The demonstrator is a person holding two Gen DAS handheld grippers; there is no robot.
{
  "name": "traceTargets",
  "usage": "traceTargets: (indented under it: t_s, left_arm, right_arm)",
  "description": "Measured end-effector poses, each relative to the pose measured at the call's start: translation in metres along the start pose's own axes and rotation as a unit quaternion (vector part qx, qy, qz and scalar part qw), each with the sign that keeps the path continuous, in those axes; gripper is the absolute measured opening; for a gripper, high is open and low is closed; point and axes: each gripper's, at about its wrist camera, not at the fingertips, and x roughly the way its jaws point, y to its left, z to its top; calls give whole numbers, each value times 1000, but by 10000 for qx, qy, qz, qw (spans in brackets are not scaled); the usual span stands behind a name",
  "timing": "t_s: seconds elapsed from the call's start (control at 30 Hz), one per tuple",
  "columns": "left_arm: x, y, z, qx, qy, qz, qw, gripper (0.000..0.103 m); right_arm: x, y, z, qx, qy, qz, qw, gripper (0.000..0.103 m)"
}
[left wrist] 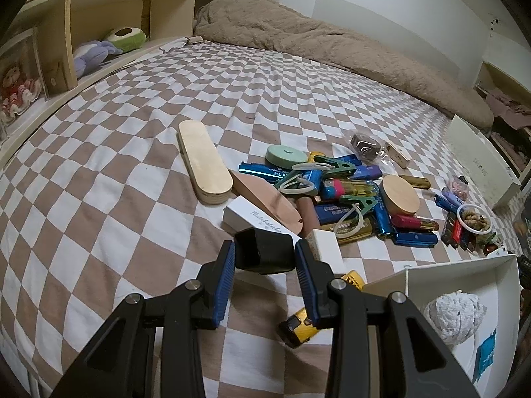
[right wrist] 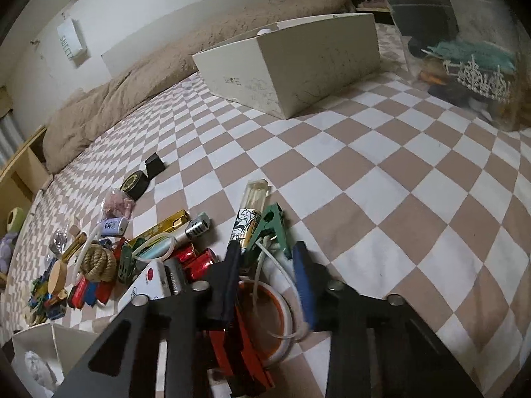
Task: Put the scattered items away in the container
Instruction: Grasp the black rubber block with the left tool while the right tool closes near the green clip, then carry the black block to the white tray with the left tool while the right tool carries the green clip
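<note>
My left gripper [left wrist: 265,253] is shut on a small black box [left wrist: 264,252] and holds it above the checkered bedspread, left of the open white container [left wrist: 415,273]. The container holds a white crumpled ball [left wrist: 453,315] and a blue packet. A heap of scattered items [left wrist: 332,192] lies beyond: lighters, green clips, a wooden disc, a wooden board [left wrist: 204,161]. My right gripper [right wrist: 265,258] is open around a green clip [right wrist: 270,229] with a white loop, above a white-rimmed orange ring [right wrist: 265,318]. The container's corner [right wrist: 31,341] shows at lower left.
A yellow tape measure [left wrist: 298,326] lies under my left gripper. A large white box [right wrist: 292,63] stands farther up the bed, and a clear bin [right wrist: 464,43] with trinkets at the right. A tan blanket [left wrist: 315,39] lies along the wall. Shelves with plush toys [left wrist: 96,53] are at the left.
</note>
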Motion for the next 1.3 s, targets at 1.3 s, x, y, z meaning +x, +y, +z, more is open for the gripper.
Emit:
traceTargets:
  t_s: [1.3]
  left_arm:
    - [-88,-59,-26,318,-617,-1106,9914,37]
  right_arm:
    - [-135,70,-42,-574,-181,2326,9707,30]
